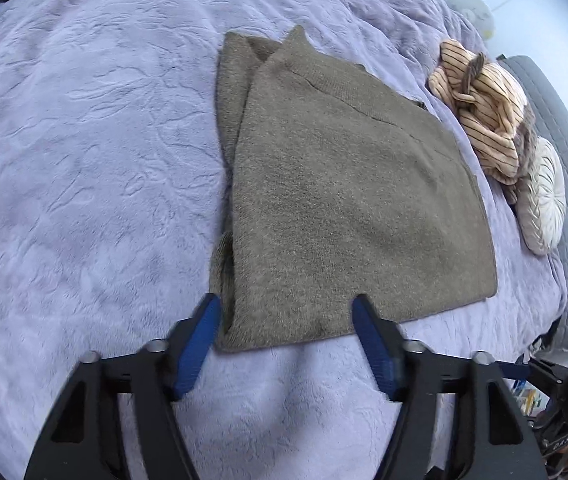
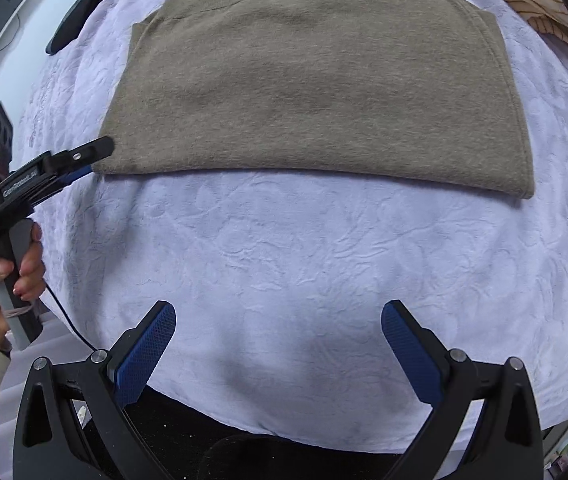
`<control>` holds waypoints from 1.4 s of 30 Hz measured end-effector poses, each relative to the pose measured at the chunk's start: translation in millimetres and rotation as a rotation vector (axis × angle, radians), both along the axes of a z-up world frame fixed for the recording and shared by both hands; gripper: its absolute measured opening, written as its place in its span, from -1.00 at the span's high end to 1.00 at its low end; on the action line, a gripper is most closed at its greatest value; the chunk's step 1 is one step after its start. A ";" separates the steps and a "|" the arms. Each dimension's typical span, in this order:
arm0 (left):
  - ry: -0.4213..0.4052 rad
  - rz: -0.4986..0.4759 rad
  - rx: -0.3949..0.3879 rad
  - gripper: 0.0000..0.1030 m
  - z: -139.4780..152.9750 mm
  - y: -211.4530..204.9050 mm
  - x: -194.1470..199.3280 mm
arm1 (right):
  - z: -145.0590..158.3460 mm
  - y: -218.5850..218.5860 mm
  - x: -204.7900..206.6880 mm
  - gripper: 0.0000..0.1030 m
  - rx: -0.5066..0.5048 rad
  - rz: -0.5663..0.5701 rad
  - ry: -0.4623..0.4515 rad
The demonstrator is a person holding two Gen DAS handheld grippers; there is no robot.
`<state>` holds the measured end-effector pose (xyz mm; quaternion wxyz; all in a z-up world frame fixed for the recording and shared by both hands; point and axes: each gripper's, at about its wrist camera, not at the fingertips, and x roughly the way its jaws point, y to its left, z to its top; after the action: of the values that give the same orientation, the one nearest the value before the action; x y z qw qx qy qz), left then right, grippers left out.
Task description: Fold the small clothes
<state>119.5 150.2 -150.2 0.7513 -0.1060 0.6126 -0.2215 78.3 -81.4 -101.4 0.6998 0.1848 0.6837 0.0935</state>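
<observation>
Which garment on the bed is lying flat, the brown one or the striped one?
The brown knit lies flat, folded, at the left gripper. The striped one is a crumpled heap beside a round cushion.

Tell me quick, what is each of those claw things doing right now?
Left gripper: fingers open, straddling the near corner of the brown garment, not pressing it.
Right gripper: fingers open, holding nothing, over the purple blanket.

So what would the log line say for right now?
brown knit garment: partly folded, flat on purple blanket | left gripper: open, straddling its near corner | right gripper: open, over bare blanket
</observation>
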 end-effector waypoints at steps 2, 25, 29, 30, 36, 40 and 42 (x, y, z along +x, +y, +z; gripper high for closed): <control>0.013 -0.007 -0.018 0.11 -1.1 1.0 3.8 | 3.9 8.3 0.7 -0.94 -0.003 0.001 -0.007; 0.034 0.064 0.087 0.46 -10.0 21.1 -15.4 | 15.0 39.1 6.1 -0.17 0.022 0.017 0.006; 0.001 0.097 0.127 -0.13 1.2 24.0 -23.1 | 18.0 36.1 10.1 -0.17 0.033 0.011 0.004; 0.006 0.100 0.131 -0.13 2.2 24.7 -24.6 | 18.5 34.7 10.9 -0.17 0.038 0.013 0.005; 0.026 0.112 0.172 -0.13 6.6 23.3 -32.4 | 16.4 27.1 13.5 -0.19 0.055 -0.003 0.017; 0.063 0.112 0.169 -0.13 6.3 17.1 -35.9 | 14.9 23.9 14.5 -0.24 0.069 -0.015 0.020; 0.071 0.120 0.171 -0.13 6.8 12.0 -36.7 | 14.6 22.5 14.6 -0.29 0.072 -0.020 0.020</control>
<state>82.8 162.2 -143.4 0.7474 -0.0859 0.6479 -0.1192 92.9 -58.9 -86.8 0.6867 0.2175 0.6850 0.1092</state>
